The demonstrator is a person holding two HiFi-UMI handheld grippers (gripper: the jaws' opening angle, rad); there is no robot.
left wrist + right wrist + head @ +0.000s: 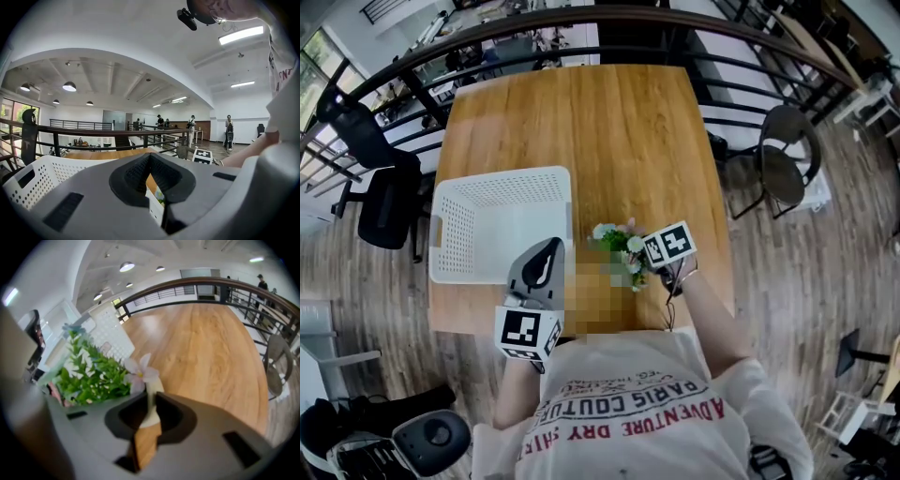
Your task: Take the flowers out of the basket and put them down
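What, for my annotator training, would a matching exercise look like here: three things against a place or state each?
Things:
1. flowers
2. basket
3. left hand-held gripper

Places or states:
a. white, standing on the table
b. clamped in the right hand-held gripper
c. jaws together, nothing between them

Pairs: 1-b, 2-a, 3-c
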